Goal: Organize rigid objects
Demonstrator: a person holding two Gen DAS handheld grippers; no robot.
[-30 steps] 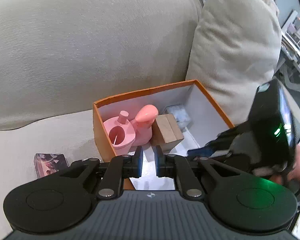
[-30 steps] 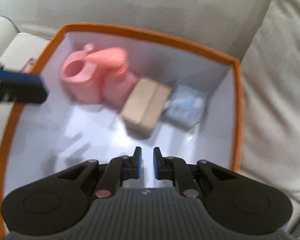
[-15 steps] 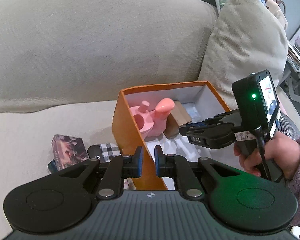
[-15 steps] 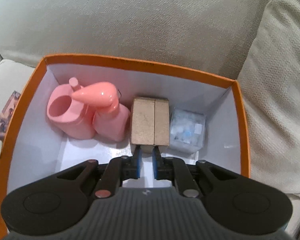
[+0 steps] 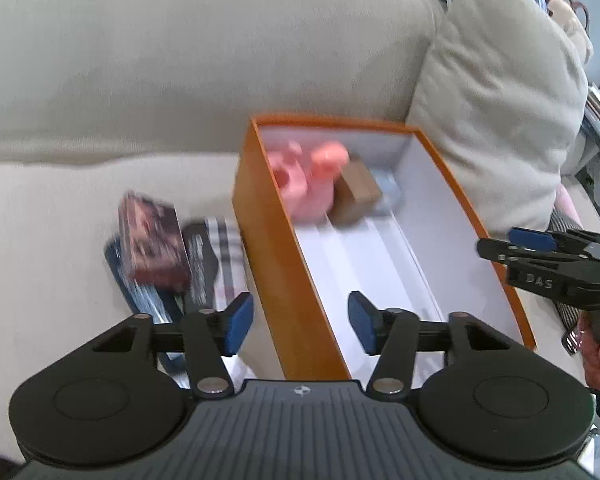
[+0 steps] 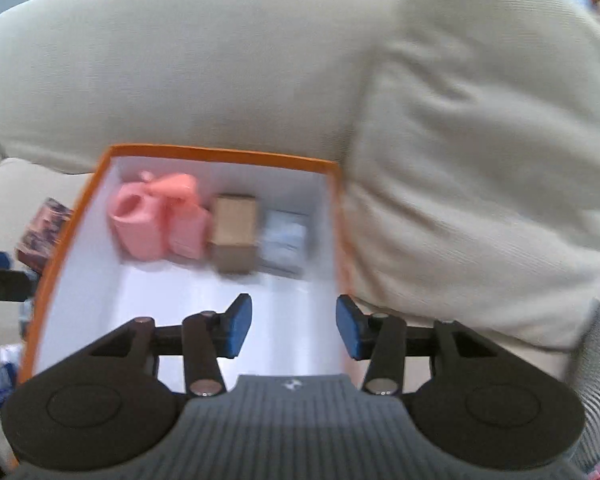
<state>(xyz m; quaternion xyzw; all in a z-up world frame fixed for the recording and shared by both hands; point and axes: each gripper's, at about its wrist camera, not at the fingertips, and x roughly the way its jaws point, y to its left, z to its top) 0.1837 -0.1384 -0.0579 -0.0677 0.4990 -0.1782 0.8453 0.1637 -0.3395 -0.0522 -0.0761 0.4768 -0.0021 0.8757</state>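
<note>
Left wrist view: our left gripper (image 5: pixel 296 322) angles down, jaws opening, empty, straddling the orange box (image 5: pixel 278 276) wall. The small boxes (image 5: pixel 152 236) lie just left of the jaws; we judge them stiff, light, best pinched across their narrow sides. Right wrist view: our right gripper (image 6: pixel 294 326), jaws opening, empty, hangs over the box; the pink container (image 6: pixel 156 220) sits ahead.

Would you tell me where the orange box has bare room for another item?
The near white floor of the orange box is bare. The far end is crowded: pink container, brown box, pale packet.
</note>
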